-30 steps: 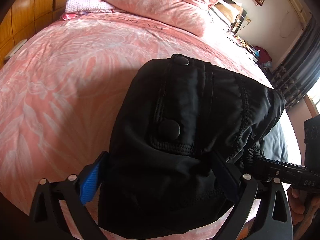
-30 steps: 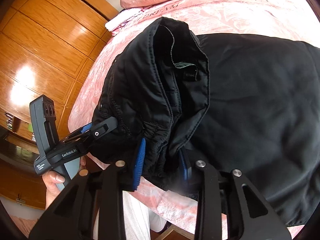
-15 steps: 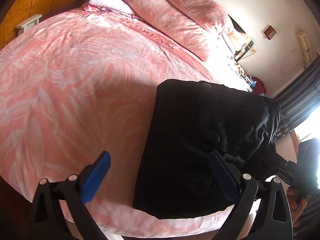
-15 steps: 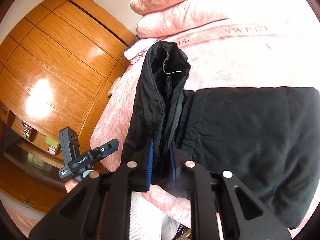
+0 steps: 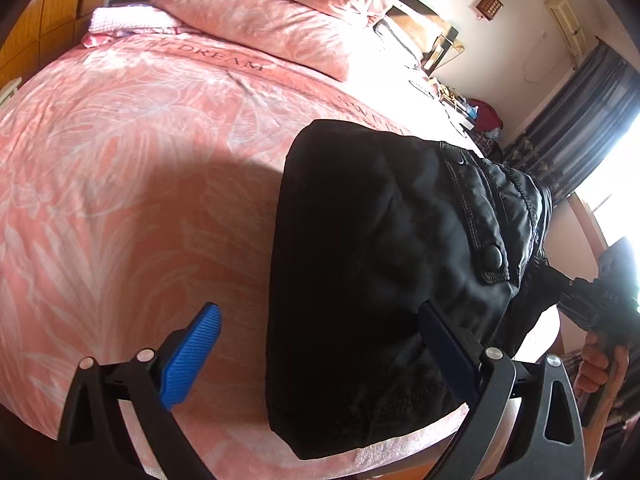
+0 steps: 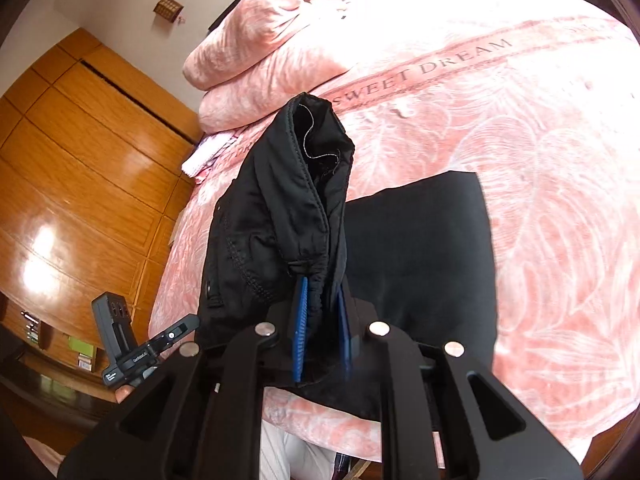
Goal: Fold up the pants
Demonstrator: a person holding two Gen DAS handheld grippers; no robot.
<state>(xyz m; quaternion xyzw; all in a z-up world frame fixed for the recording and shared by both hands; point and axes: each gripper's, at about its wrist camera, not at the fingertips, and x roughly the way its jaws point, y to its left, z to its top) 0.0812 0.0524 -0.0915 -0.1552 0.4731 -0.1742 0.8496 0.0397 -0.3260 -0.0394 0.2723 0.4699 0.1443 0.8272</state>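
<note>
Black pants (image 5: 372,264) lie folded on the pink bedspread (image 5: 140,168) near its front edge. My left gripper (image 5: 320,344) hovers open above them. Its left blue pad (image 5: 192,356) is over the bare bedspread, and its right pad overlaps the cloth in the picture without pinching it. My right gripper (image 6: 322,292) is shut on the bunched waistband end of the pants (image 6: 280,208) and holds it raised, while the rest of the pants (image 6: 420,248) stays flat. In the left wrist view the right gripper (image 5: 592,304) shows at the pants' right end, held by a hand (image 5: 596,364).
Two pink pillows (image 5: 280,20) lie at the head of the bed, with a small folded cloth (image 5: 128,20) beside them. A wooden wardrobe (image 6: 80,160) stands along one side. Dark curtains (image 5: 580,120) and a bright window are on the other side.
The left gripper has let go of the pants and drawn back from them. The right gripper's jaws have closed on the waistband end and lifted it off the bed.
</note>
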